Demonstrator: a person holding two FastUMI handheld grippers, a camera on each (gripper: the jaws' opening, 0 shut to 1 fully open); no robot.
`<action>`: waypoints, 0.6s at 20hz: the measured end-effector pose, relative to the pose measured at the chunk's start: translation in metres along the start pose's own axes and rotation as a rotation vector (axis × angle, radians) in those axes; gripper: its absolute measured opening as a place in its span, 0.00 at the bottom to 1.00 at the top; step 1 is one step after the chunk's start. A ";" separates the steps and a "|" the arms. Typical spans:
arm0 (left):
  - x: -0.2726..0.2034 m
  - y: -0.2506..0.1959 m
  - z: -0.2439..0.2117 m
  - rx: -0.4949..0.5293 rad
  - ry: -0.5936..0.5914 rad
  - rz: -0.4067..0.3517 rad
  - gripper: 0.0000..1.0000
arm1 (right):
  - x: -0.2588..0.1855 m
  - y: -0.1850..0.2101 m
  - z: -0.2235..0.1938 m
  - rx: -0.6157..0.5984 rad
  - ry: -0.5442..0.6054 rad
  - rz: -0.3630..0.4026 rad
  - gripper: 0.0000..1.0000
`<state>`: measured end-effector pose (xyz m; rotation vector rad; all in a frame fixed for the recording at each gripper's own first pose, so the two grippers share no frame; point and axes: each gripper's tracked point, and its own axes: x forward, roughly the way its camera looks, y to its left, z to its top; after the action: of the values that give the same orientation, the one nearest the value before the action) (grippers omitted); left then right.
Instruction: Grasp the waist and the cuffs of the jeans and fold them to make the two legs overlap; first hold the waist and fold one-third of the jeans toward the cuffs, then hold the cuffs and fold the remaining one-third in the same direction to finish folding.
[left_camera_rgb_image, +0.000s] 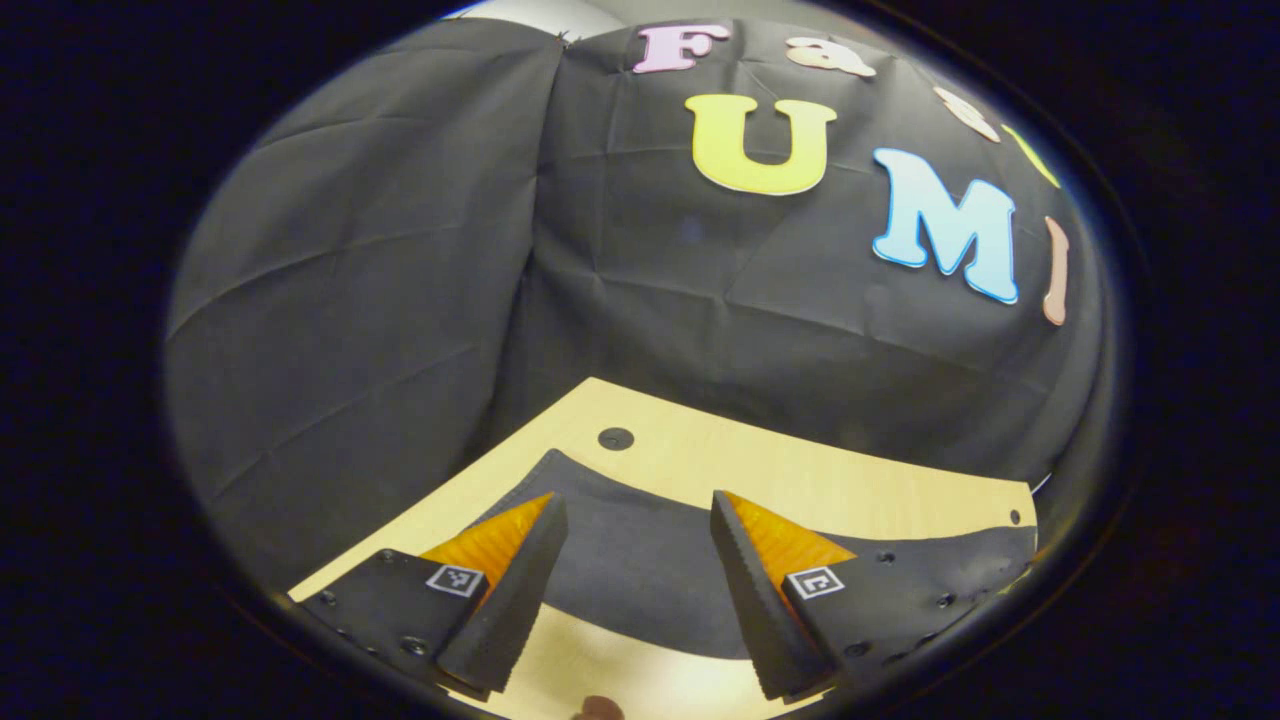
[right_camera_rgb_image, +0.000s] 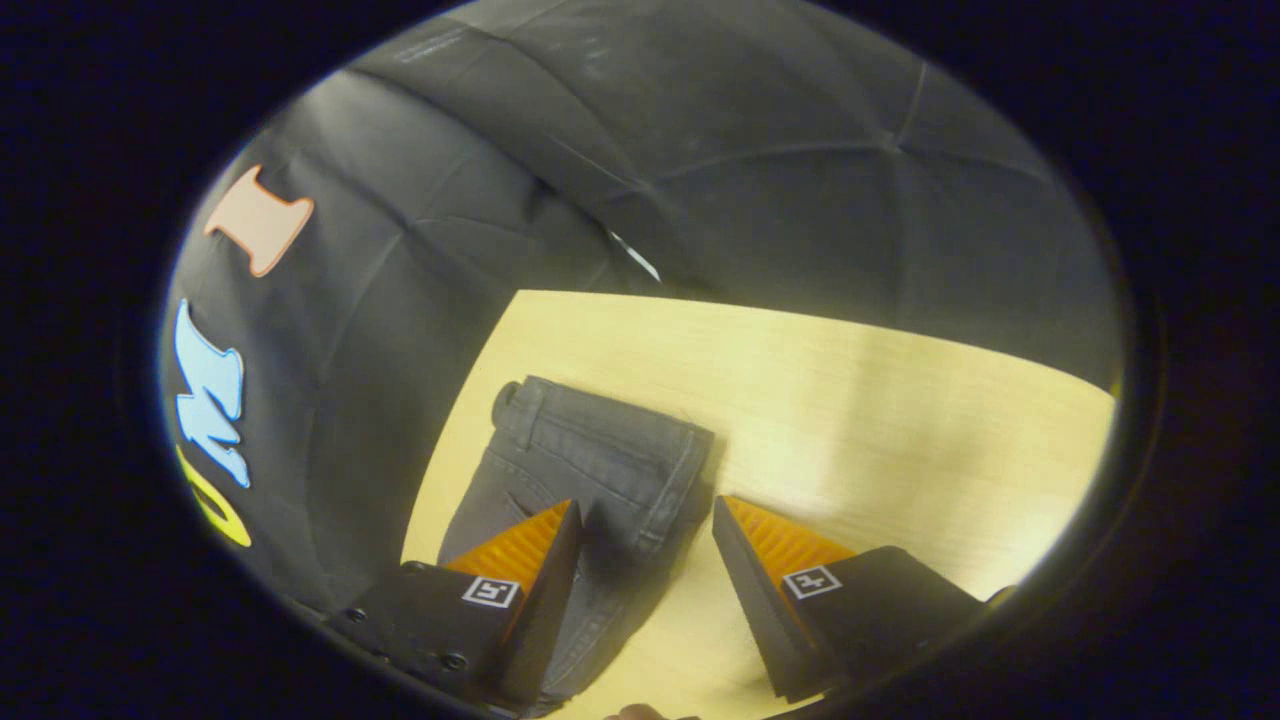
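Black cloth walls close in the booth behind a pale wooden table (right_camera_rgb_image: 850, 400). On that table lie the dark jeans (right_camera_rgb_image: 600, 460), flat on the wood. In the right gripper view their waist end, with its waistband and belt loops, points toward the table's far edge, close to the corner where the cloth hangs. The right gripper (right_camera_rgb_image: 640, 560) hovers above the jeans with its fingers spread wide and nothing between them; one finger sits over the denim, the other over bare wood just beside the waistband. In the left gripper view, a dark stretch of the jeans (left_camera_rgb_image: 640, 560) crosses the table (left_camera_rgb_image: 800, 470) near a small round hole (left_camera_rgb_image: 615, 438). The left gripper (left_camera_rgb_image: 640, 570) is above that denim, fingers likewise wide apart, holding nothing.
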<state>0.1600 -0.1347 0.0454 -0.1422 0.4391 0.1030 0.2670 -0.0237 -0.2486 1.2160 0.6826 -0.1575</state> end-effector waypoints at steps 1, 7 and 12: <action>-0.004 0.000 0.001 0.013 -0.003 0.004 0.94 | 0.001 0.000 0.002 0.013 -0.006 0.000 0.80; -0.033 -0.009 -0.011 0.047 -0.019 0.003 0.94 | -0.008 -0.016 0.012 0.030 -0.029 -0.041 0.59; -0.049 -0.024 -0.022 0.027 -0.022 -0.024 0.94 | -0.005 -0.013 0.013 0.002 -0.012 0.038 0.22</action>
<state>0.1101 -0.1649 0.0493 -0.1200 0.4167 0.0749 0.2625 -0.0410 -0.2537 1.2284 0.6487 -0.1344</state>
